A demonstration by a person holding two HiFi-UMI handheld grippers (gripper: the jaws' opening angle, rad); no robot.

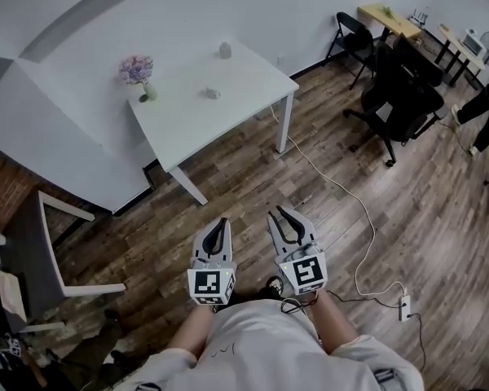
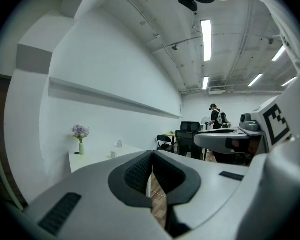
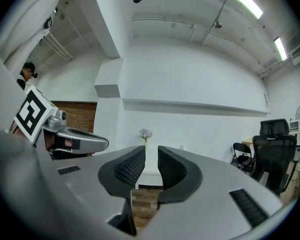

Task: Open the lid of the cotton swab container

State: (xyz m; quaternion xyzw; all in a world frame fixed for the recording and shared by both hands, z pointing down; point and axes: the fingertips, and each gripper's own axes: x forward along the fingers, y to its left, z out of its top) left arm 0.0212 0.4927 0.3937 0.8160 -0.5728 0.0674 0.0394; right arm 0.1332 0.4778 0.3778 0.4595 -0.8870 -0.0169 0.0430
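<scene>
Cotton swab container is probably the small pale round jar (image 1: 225,50) on the white rectangular tabletop (image 1: 253,80), but it is too small to be sure. A second small pale object (image 1: 212,93) lies nearer to the grippers and could also be it. Both stand well ahead of the two grippers, with bare wooden floor (image 1: 253,190) between.

The left gripper (image 1: 221,222) has its jaws pressed together with nothing in them. The right gripper (image 1: 279,212), just beside it, has its jaws a little apart and also holds nothing. Both are held low, close in front of the person's body.

In my judgement the task is not yet begun: no lid is touched. What is left is everything: to come to the tabletop, to hold the container and to lift its lid.
</scene>
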